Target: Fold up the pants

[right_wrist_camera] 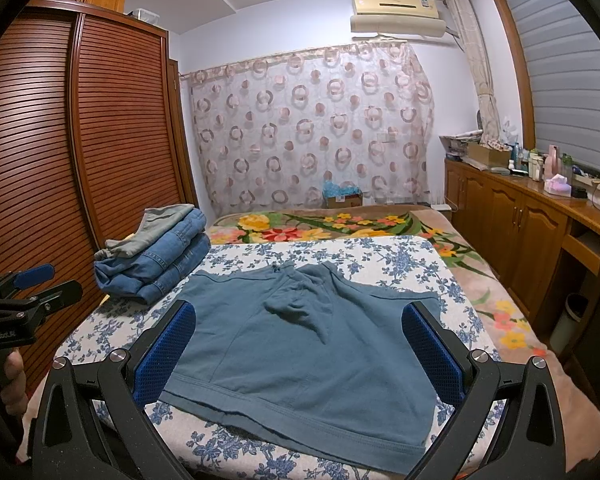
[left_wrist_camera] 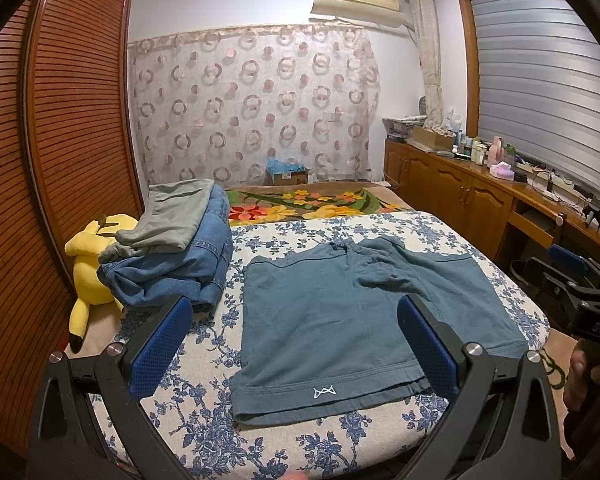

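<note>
Item: teal shorts [left_wrist_camera: 340, 328], spread flat on the floral bed sheet [left_wrist_camera: 384, 232], hems near, waistband far, crotch cloth bunched at centre. Left hand-held gripper [left_wrist_camera: 296, 344]: jaws wide apart, empty, above the near left hem. Right hand-held gripper [right_wrist_camera: 300, 348]: likewise spread and empty. Adjacent: stack of folded clothes [left_wrist_camera: 180, 248] just left of the shorts. Risks: a pinch catching only the top layer would skew the fold; the bunched centre may crease; a leftward sweep could topple the stack.

Pants [left_wrist_camera: 340, 320]: matt teal knit cloth. Claw pads [right_wrist_camera: 168, 344]: blue textured rubber on matt black plastic. Wardrobe [right_wrist_camera: 100, 120]: glossy slatted wood.
</note>
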